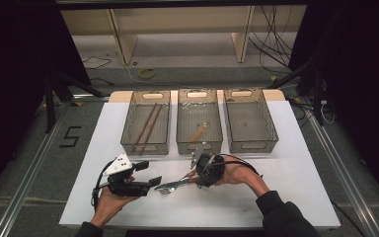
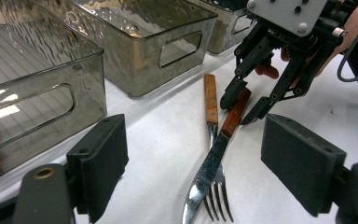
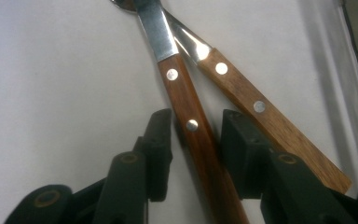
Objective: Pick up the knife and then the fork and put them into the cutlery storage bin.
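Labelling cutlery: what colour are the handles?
Reddish-brown wood handles with silver rivets, clearest in the right gripper view.

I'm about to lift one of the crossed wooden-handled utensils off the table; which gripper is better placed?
Right. The right gripper already straddles the darker wooden handle, one jaw on each side. The left gripper sits open, short of the utensils' metal ends, with nothing between its jaws.

The bench (image 1: 296, 177) has a plain white top. The three bins (image 1: 250, 121) are smoky grey and see-through, with fine ribbed lines on the floor. The spoon (image 2: 214, 158) and the fork (image 2: 212, 140) have shiny silver metal and reddish-brown wooden handles with small silver rivets. The right tool (image 2: 244, 105) is black with a light grey plate. The left tool (image 1: 150, 181) is black too. Two chopsticks (image 1: 147, 123) are red-brown.
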Tool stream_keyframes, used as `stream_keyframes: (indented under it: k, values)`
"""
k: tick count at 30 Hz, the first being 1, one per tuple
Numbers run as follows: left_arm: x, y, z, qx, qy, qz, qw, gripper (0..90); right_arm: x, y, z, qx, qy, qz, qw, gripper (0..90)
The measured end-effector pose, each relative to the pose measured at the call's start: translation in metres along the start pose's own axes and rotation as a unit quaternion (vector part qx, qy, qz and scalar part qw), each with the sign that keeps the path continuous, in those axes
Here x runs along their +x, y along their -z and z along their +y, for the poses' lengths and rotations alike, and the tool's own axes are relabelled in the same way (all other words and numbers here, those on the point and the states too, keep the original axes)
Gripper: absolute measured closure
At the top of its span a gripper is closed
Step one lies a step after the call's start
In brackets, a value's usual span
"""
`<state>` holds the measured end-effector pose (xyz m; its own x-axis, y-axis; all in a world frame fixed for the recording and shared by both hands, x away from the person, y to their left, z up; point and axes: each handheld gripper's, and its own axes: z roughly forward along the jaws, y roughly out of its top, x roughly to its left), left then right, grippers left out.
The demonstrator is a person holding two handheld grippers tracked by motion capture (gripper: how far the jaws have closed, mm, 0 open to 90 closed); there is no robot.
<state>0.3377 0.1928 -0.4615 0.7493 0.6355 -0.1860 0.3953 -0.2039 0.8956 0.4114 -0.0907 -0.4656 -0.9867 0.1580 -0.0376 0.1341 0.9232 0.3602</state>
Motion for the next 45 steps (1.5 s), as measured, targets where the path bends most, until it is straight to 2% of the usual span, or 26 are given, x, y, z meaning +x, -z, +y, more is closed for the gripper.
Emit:
stream_keyframes:
  k: [5,10,13,19,23,26,28,30,31,32,36,40,45]
  values:
    - [-0.001,-0.001,-0.001,0.002,-0.001,-0.001,1.0,22.0,0.004,0.0,0.004,0.012,0.015,-0.005,0.9998,68.3]
    - [-0.001,-0.001,-0.001,0.003,-0.001,-0.001,1.0,22.1,0.007,0.0,0.005,0.018,0.035,-0.003,0.9992,75.8]
    - [0.0,-0.001,-0.002,0.005,0.0,-0.001,1.0,22.2,0.008,0.0,0.005,0.016,0.031,-0.004,0.9994,76.3]
    - [0.002,0.0,-0.002,0.005,0.0,0.001,1.0,22.3,0.007,0.001,0.004,0.012,0.042,0.0,0.9991,76.9]
    - [0.002,0.001,-0.002,0.0,0.001,0.004,1.0,22.7,0.008,0.002,0.002,0.006,0.037,0.0,0.9993,77.0]
    - [0.002,0.002,-0.002,-0.005,-0.001,0.005,1.0,22.9,0.007,0.004,-0.001,-0.005,0.022,-0.006,0.9997,77.1]
    - [0.002,0.003,-0.002,-0.007,-0.001,0.005,1.0,23.1,0.008,0.007,-0.005,-0.025,0.01,0.004,0.9996,77.2]
    - [0.002,0.003,-0.001,-0.008,-0.002,0.007,0.9999,23.2,0.009,0.01,-0.006,-0.036,0.009,0.0,0.9993,77.1]
    - [0.002,0.004,-0.001,-0.009,-0.003,0.007,0.9999,23.6,0.011,0.013,-0.007,-0.047,0.0,-0.002,0.9989,77.1]
    - [0.002,0.004,-0.001,-0.012,-0.003,0.007,0.9999,23.9,0.01,0.015,-0.007,-0.054,-0.001,0.004,0.9986,77.1]
    - [0.003,0.006,-0.001,-0.017,-0.003,0.005,0.9998,23.7,0.012,0.028,-0.009,-0.09,-0.03,-0.003,0.9955,77.2]
    - [0.003,0.005,-0.003,-0.019,-0.004,0.005,0.9998,22.4,0.009,0.042,-0.015,-0.122,-0.066,-0.005,0.9904,77.1]
    - [0.004,0.005,-0.003,-0.025,-0.003,0.007,0.9997,21.7,0.003,0.055,-0.025,-0.145,-0.098,-0.02,0.9843,77.1]
